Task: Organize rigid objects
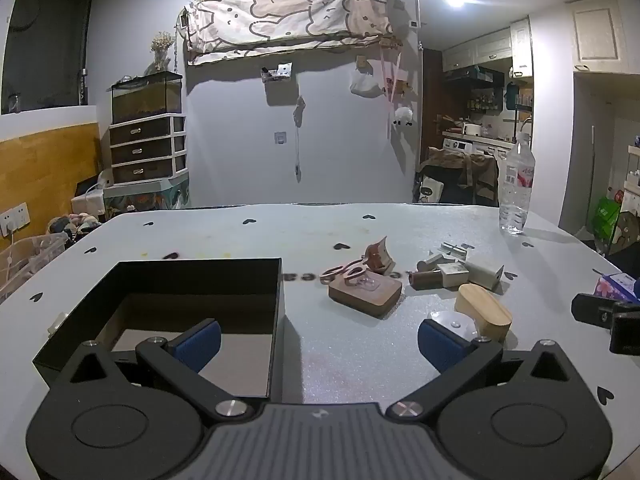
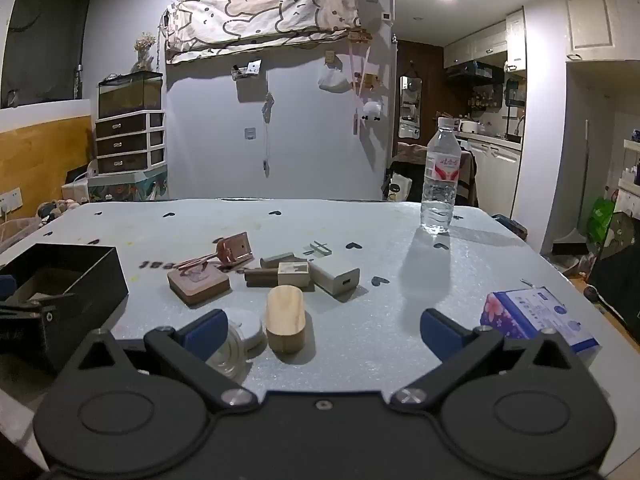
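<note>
Two grippers we held low over table (image 1: pixel 240 236), both spread wide, empty. Left gripper (image 1: pixel 319 344) straddled right wall of black box (image 1: pixel 192 276) near left edge. Wooden oval block (image 2: pixel 285 320) stood just ahead of right gripper (image 2: pixel 323 332), pale, rounded; brown square block (image 2: pixel 199 285), grey charger (image 2: pixel 335 276) clustered beyond, mid-table.

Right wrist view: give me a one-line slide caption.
Open right tongs hover over the table, facing a light wooden oval block and small clutter, black box at left, water bottle behind.
</note>
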